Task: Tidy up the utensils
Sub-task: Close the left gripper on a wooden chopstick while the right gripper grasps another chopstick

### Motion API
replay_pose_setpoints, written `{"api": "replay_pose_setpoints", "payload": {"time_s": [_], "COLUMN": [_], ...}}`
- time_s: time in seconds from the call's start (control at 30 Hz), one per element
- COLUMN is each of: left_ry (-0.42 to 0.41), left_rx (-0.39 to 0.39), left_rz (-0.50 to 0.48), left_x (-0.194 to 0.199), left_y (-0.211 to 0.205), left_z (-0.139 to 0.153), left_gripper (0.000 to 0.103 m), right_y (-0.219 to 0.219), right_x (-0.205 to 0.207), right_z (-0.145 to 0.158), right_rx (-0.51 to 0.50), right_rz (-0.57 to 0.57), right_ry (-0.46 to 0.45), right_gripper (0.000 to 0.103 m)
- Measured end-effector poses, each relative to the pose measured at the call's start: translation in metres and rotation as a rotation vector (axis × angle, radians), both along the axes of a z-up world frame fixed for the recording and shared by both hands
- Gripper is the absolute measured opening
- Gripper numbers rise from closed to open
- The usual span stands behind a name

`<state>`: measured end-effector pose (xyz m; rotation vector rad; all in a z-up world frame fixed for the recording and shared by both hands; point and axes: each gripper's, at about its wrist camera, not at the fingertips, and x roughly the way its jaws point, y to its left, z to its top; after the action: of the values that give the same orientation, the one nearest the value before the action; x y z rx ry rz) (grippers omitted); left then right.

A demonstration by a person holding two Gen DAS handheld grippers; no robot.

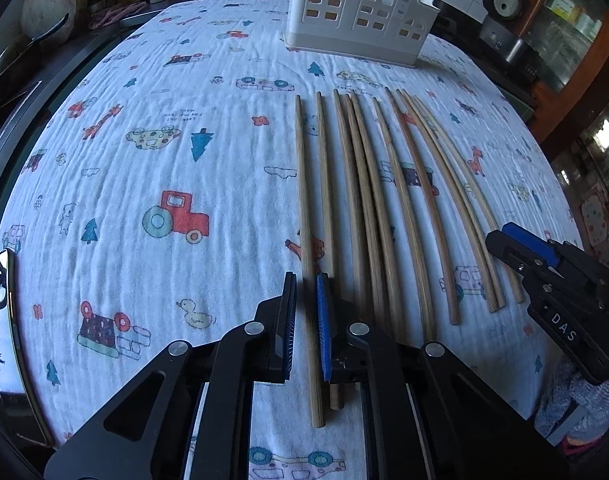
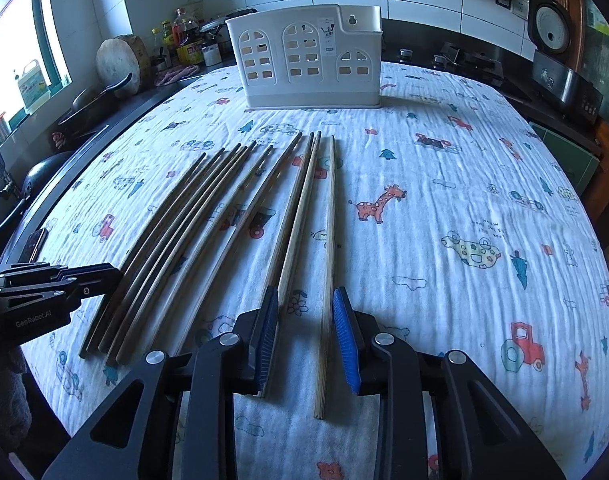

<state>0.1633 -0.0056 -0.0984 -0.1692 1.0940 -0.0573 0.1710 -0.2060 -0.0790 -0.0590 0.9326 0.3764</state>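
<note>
At the left, over the cloth-covered tabletop point(image 1: 164, 160): left hand-held gripper point(image 1: 307, 280), pads nearly together either side of the leftmost chopstick point(image 1: 304, 184), with a sliver of gap and no firm clamp to be seen. Rightward, lying flat and roughly parallel, the rest of the chopsticks point(image 1: 368, 208). At the right end: right hand-held gripper point(image 2: 305, 290), pads clearly apart, straddling the rightmost chopstick point(image 2: 329, 240) - its neighbour point(image 2: 294, 240) just against the left pad. Beyond the row, upright on the cloth, a white utensil holder point(image 2: 304, 56).
</note>
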Motion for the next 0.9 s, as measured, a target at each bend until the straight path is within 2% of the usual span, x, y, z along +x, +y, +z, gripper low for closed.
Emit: {"api": "replay_pose_setpoints", "payload": {"time_s": [0.27, 0.47, 0.73, 0.83, 0.9], "left_ry": [0.034, 0.037, 0.047, 0.055, 0.052], "left_rx": [0.009, -0.02, 0.002, 0.016, 0.007], "left_rz": [0.007, 0.009, -0.01, -0.025, -0.031], "left_x": [0.005, 0.004, 0.004, 0.006, 0.006], "left_y": [-0.001, 0.003, 0.0, -0.003, -0.001], "left_z": [0.0, -0.001, 0.0, 0.001, 0.001], "left_gripper": [0.01, 0.01, 0.01, 0.01, 0.009], "right_y": [0.0, -0.012, -0.001, 0.003, 0.004], "right_x": [0.002, 0.003, 0.003, 0.003, 0.003], "right_z": [-0.002, -0.006, -0.007, -0.007, -0.006], "right_rx": [0.011, 0.029, -0.054, -0.1, -0.117], "right_rz": [-0.006, -0.044, -0.029, -0.018, -0.011], "right_ry": [0.0, 0.017, -0.023, -0.033, -0.034], "right_gripper": [0.027, 0.019, 0.017, 0.014, 0.007]}}
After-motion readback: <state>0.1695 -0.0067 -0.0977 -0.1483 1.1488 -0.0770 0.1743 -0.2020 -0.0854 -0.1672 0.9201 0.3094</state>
